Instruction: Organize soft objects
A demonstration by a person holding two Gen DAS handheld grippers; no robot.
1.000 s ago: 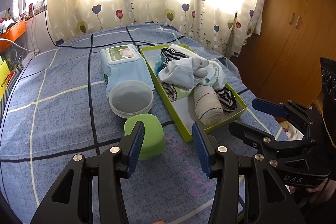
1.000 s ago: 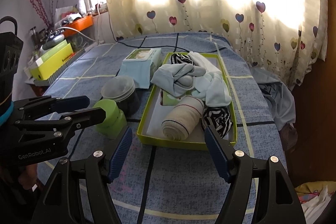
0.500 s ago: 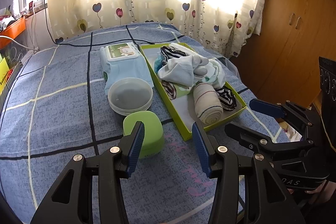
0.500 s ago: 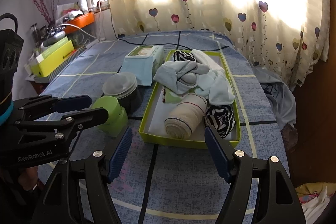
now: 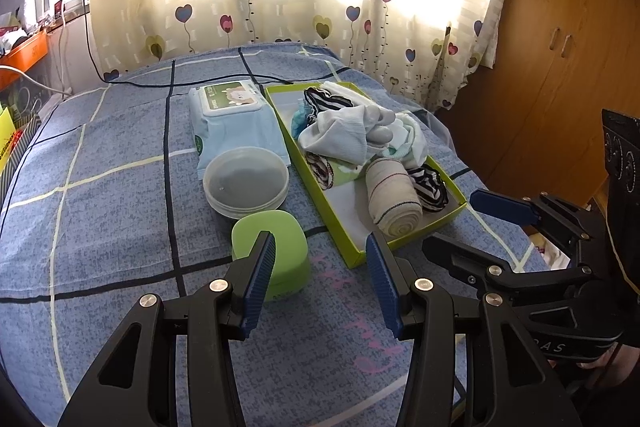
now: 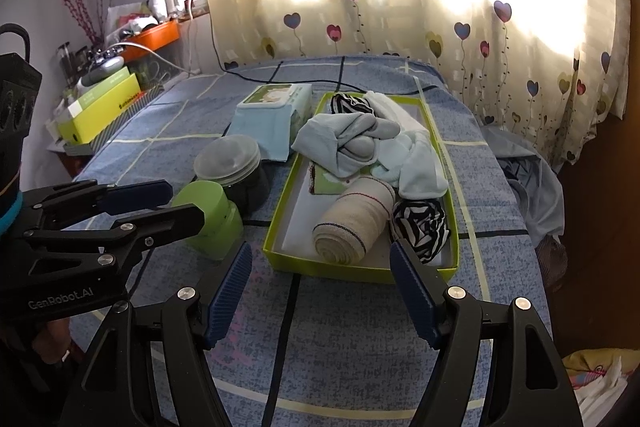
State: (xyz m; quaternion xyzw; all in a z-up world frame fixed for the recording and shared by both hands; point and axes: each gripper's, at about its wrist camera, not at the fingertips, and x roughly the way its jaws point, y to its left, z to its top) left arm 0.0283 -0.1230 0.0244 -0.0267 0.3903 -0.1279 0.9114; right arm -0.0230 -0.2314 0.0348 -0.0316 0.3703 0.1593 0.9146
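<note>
On the blue checked bedspread (image 5: 120,211), the shallow lime-green cardboard tray (image 6: 280,227) already holds the soft things: a rolled cream bandage (image 6: 352,223), a striped black-and-white sock bundle (image 6: 420,227) and a heap of pale blue and white socks (image 6: 360,143). That heap looks unsorted (much remains, I judge). Both the left gripper (image 5: 320,275) and the right gripper (image 6: 320,287) hover short of the tray, jaws apart and empty.

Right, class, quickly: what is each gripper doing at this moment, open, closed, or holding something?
Left gripper: open, holding nothing, above the bedspread.
Right gripper: open, holding nothing, short of the green tray.
</note>
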